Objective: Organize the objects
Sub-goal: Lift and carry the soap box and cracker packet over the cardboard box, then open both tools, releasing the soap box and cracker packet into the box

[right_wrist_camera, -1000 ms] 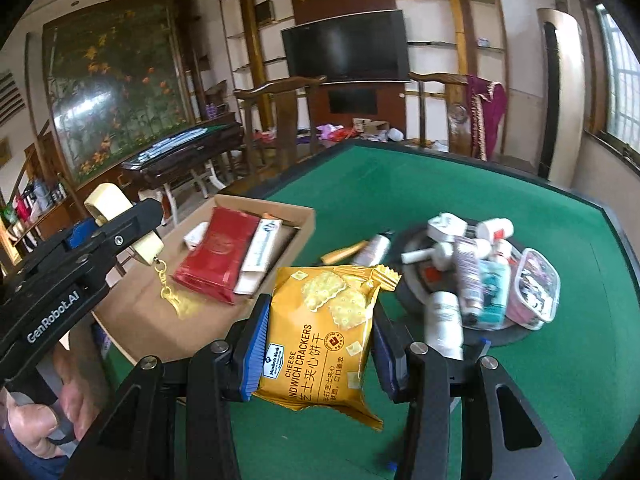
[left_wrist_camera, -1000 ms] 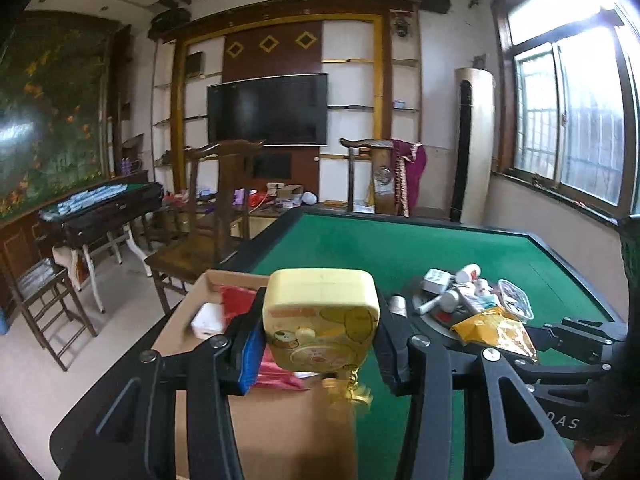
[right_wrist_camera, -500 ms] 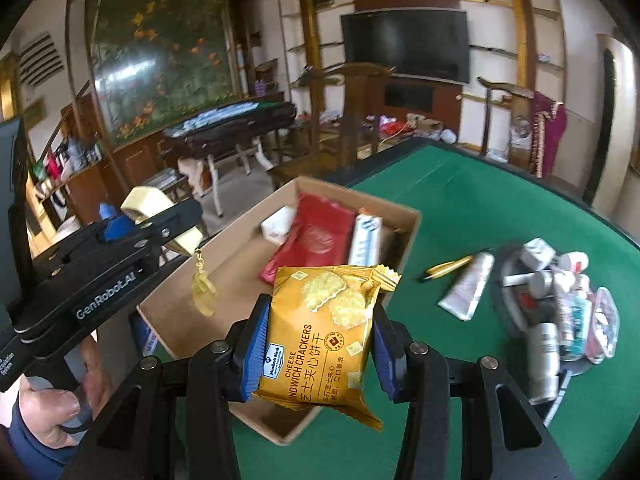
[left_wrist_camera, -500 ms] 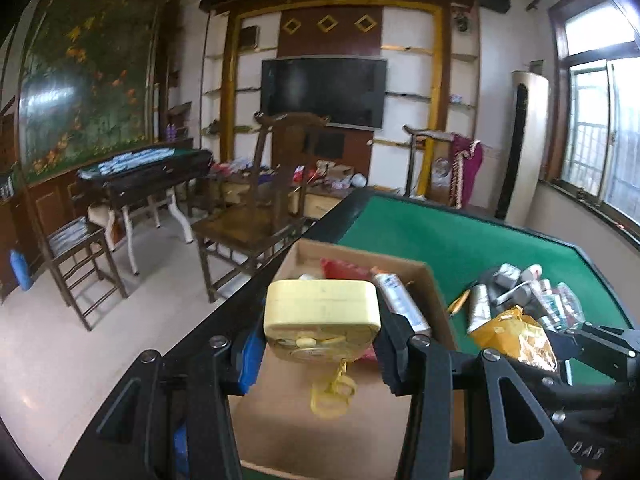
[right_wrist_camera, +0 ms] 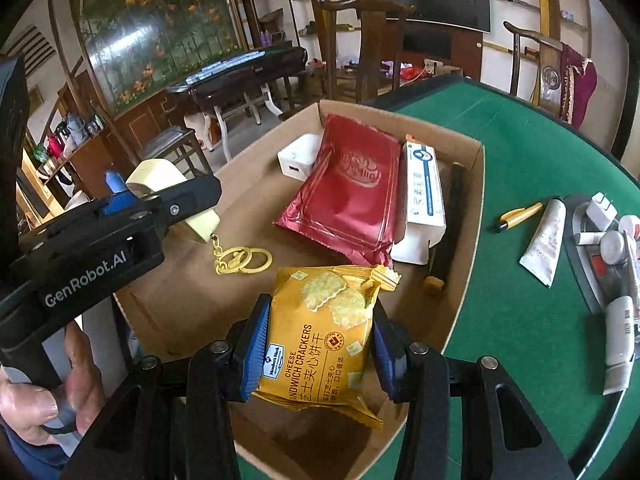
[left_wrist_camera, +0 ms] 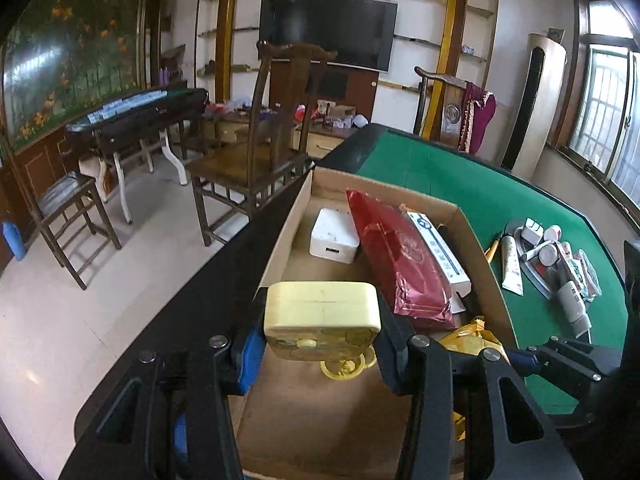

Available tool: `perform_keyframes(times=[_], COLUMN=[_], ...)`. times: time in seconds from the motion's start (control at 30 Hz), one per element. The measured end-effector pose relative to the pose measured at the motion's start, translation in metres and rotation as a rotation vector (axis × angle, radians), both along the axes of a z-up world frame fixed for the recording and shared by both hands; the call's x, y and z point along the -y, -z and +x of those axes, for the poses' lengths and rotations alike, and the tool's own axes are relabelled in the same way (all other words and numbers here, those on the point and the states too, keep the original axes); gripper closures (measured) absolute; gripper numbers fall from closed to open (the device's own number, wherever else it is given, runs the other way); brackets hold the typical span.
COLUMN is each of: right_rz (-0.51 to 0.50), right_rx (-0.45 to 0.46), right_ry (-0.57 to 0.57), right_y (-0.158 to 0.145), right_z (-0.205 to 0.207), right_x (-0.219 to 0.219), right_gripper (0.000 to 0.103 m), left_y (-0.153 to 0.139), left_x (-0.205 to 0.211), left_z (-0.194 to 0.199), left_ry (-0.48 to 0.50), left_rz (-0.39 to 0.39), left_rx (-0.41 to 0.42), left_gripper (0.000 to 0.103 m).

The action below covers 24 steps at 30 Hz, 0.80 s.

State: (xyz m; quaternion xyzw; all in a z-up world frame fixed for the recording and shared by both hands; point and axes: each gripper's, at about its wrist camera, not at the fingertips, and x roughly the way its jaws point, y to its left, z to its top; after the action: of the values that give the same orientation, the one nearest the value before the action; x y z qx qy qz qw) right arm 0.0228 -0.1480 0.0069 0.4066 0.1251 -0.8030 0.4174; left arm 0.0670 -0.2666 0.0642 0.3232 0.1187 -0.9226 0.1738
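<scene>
1. The placing step was in hand: two items were being carried over the cardboard box [right_wrist_camera: 472, 184] that sat on the green table [right_wrist_camera: 520, 128].
2. The left gripper [left_wrist_camera: 320, 344] was clamped on a pale yellow case [left_wrist_camera: 322, 316], whose gold keyring [right_wrist_camera: 240, 259] hung just above the bare box floor.
3. The right gripper [right_wrist_camera: 316, 344] was closed on a yellow cracker packet [right_wrist_camera: 320, 336], held over the near part of the box.
4. The far half of the box was seen to be filled already: a white charger [right_wrist_camera: 298, 158], a red foil packet [right_wrist_camera: 348, 196] and a white carton [right_wrist_camera: 424, 196] lay side by side there.
5. The near floor of the box was judged the free spot for both items.
6. The next move was judged to call for lowering each item to the floor, the two set apart so they would not overlap, before the jaws were released.
7. More items, among them a pen [right_wrist_camera: 520, 216] and a tube [right_wrist_camera: 544, 244], were left on the table beside the box.
</scene>
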Motion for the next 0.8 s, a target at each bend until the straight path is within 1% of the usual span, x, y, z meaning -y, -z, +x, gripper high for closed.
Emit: perform_keyframes(times=[0.07,0.23,0.33,0.43,0.8], right_rz=[0.007,0.015,0.013,0.018,0.03], right_rx=[0.007,0.023,0.04,0.035,0.031], right_ry=[0.004,0.013,0.019,0.022,0.019], right_y=[0.003,0.007,0.008,0.008,0.009], right_z=[-0.003,-0.007,-0.01,-0.01,-0.011], right_x=[0.001,0.004,0.005,0.008,0.017], right_gripper=[0.053,0.053,0.053,0.053,0.052], left_y=[0.006,0.016,0.021,0.024,0.025], left_x=[0.004,0.015,0.018,0.019,0.016], left_z=[-0.005,-0.017,-0.021,-0.025,-0.04], left_ry=[0.004,0.012,0.021,0.028,0.054], left_rz=[0.02,0.097,0.118,0.139,0.125], left_rx=[0.02,0.061,0.079,0.094,0.137], left_gripper=[0.057,0.057,0.057,0.057,0.057])
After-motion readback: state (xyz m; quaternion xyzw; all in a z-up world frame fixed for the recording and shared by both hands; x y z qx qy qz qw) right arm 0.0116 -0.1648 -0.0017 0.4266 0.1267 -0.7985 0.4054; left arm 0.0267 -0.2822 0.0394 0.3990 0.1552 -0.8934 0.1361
